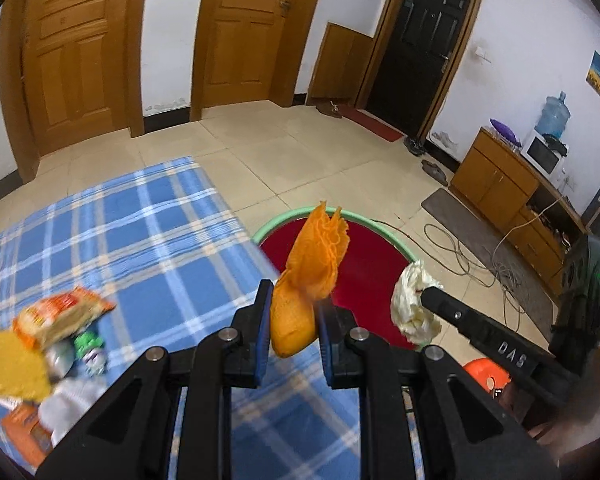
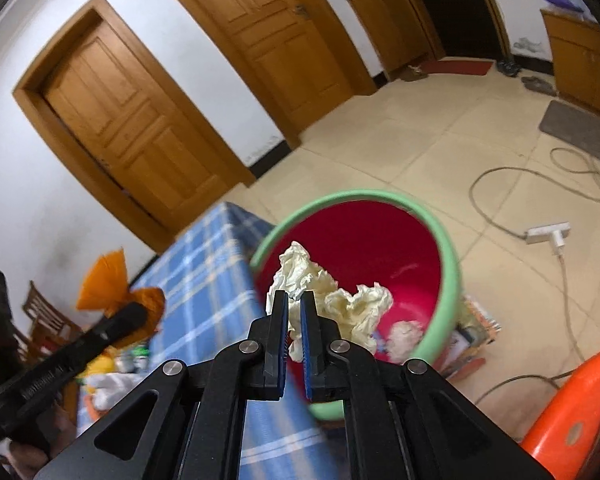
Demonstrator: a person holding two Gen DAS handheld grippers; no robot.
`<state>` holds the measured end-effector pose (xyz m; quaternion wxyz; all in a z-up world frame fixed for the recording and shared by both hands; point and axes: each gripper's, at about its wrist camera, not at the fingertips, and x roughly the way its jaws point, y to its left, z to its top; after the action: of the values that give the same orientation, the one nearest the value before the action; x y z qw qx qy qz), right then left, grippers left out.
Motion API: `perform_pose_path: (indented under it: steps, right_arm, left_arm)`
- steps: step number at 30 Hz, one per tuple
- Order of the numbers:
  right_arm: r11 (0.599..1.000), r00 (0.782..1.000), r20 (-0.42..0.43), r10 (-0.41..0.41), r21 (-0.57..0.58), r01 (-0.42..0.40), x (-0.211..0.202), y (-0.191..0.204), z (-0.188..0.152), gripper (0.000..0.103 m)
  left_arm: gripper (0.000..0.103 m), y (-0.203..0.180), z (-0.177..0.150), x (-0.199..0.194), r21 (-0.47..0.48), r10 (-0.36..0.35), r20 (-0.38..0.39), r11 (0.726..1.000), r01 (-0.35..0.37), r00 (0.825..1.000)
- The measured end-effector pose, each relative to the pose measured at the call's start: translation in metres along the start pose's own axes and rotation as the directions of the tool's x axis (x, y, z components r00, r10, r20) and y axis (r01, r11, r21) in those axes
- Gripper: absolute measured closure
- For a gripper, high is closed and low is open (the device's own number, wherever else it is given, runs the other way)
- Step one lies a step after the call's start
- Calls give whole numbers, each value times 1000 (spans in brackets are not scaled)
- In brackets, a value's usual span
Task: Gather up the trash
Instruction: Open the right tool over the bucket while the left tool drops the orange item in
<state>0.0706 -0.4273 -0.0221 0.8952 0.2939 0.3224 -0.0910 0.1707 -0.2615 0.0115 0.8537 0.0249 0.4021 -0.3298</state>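
Observation:
My left gripper (image 1: 294,300) is shut on an orange mesh bag (image 1: 306,280) and holds it up near the table edge, by the red bin with a green rim (image 1: 284,218). My right gripper (image 2: 294,300) is shut on a crumpled white tissue (image 2: 324,292) and holds it over the bin's rim (image 2: 450,256). The right gripper with its tissue (image 1: 414,302) shows in the left wrist view, over the bin. The left gripper with the orange bag (image 2: 108,280) shows at the left of the right wrist view. A white wad (image 2: 404,338) lies inside the bin.
The table has a blue plaid cloth (image 1: 140,232). More trash lies on it at the left: an orange snack wrapper (image 1: 60,316), a can (image 1: 90,350) and white paper. An orange stool (image 2: 576,412) stands right of the bin. Cables (image 1: 460,252) and a power strip (image 2: 548,234) lie on the floor.

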Motion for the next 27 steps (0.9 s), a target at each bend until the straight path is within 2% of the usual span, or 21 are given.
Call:
perform_pose_path:
  steps: [4, 10, 14, 19, 21, 23, 27]
  right_arm:
    - [999, 999, 10, -35, 5, 35, 6, -10, 4, 93]
    - [997, 998, 10, -64, 34, 64, 18, -29, 6, 71]
    - [995, 996, -17, -83, 58, 84, 25, -40, 9, 70]
    - [996, 997, 16, -72, 57, 71, 16, -47, 10, 69]
    - [996, 998, 18, -66, 54, 65, 15, -46, 12, 69]
    - [997, 997, 29, -69, 46, 68, 12, -44, 11, 69]
    - [996, 998, 31, -60, 64, 58, 9, -45, 8, 63]
  left_arm:
    - [83, -14, 9, 23, 35, -7, -24, 999, 8, 1000]
    - [83, -24, 8, 50, 47, -21, -68, 999, 24, 997]
    - [83, -26, 8, 60, 41, -31, -85, 999, 35, 996]
    - [83, -26, 8, 72, 31, -23, -108, 999, 26, 994]
    - [76, -26, 8, 74, 26, -24, -112, 999, 28, 993]
    - [60, -26, 8, 73, 21, -23, -109, 999, 26, 994]
    - [56, -27, 8, 69, 5, -30, -112, 1000, 31, 993]
